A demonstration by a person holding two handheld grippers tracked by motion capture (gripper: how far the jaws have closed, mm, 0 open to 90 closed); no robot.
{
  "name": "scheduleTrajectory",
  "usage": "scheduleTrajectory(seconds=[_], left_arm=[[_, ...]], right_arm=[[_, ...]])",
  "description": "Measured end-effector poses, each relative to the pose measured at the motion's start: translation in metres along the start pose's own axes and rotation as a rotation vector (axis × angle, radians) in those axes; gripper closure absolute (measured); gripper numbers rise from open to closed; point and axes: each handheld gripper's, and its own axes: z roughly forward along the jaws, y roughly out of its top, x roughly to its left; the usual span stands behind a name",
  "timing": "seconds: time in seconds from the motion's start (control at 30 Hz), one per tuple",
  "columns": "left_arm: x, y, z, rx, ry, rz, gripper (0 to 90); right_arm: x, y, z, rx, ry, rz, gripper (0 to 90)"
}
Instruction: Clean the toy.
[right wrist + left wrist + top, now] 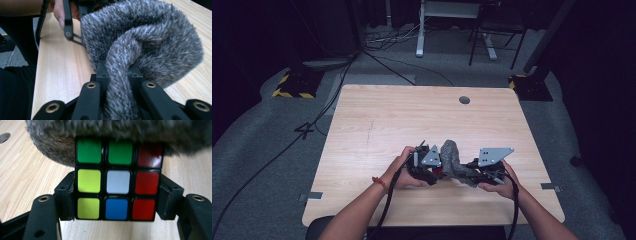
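Currently I log: left gripper (117, 202) clamped on puzzle cube (117, 186), frame centre; right gripper (119, 75) pinching grey furry pouch (150, 42), lower centre; both above wooden surface (377, 125).

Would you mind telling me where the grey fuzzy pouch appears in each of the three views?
High view: the grey fuzzy pouch sits low centre, between both hands.
Left gripper view: along the top edge, above the puzzle cube.
Right gripper view: centre, pinched in the jaws.
Shared landmark: the wooden table.
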Motion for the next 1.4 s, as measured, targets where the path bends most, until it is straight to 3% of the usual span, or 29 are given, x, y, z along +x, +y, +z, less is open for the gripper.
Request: scheduleTrajectory(seconds=[0.1,0.3,0.4,0.5,0.7,0.9,1.0,1.13,1.27,1.4], left_arm=[[-0.001,0.001,0.001,0.003,0.008,0.010,33.3],[-0.005,0.003,-0.007,-0.024,-0.006,0.033,33.6],[-0.006,0.004,-0.009,-0.020,0.001,0.043,33.6],[-0.004,0.003,-0.012,-0.029,0.008,0.038,33.6],[-0.006,0.003,-0.010,0.007,0.021,0.055,33.6],[-0.012,0.006,-0.003,0.024,0.008,0.080,33.7],[-0.014,0.008,-0.004,0.019,0.008,0.086,33.7],[-0.013,0.008,-0.011,0.003,0.009,0.079,33.7],[-0.008,0.007,-0.020,-0.015,0.024,0.070,33.8],[-0.002,0.005,-0.025,-0.024,0.040,0.053,33.7]], right_arm=[[-0.001,0.000,0.000,-0.004,0.005,0.000,77.5],[-0.014,-0.007,-0.005,0.047,-0.090,0.046,77.7],[-0.020,-0.016,-0.003,0.068,-0.098,0.079,77.8],[-0.021,-0.019,0.003,0.116,-0.117,0.076,77.8],[-0.012,-0.011,-0.001,0.027,-0.031,0.060,77.7],[0.001,0.003,-0.003,-0.011,-0.049,0.007,77.5],[-0.001,0.003,-0.002,0.017,-0.105,0.009,77.4],[-0.011,-0.005,0.000,0.072,-0.130,0.039,77.5],[-0.014,-0.011,0.000,0.104,-0.103,0.052,77.5],[-0.008,-0.008,-0.001,0.074,-0.058,0.034,77.5]])
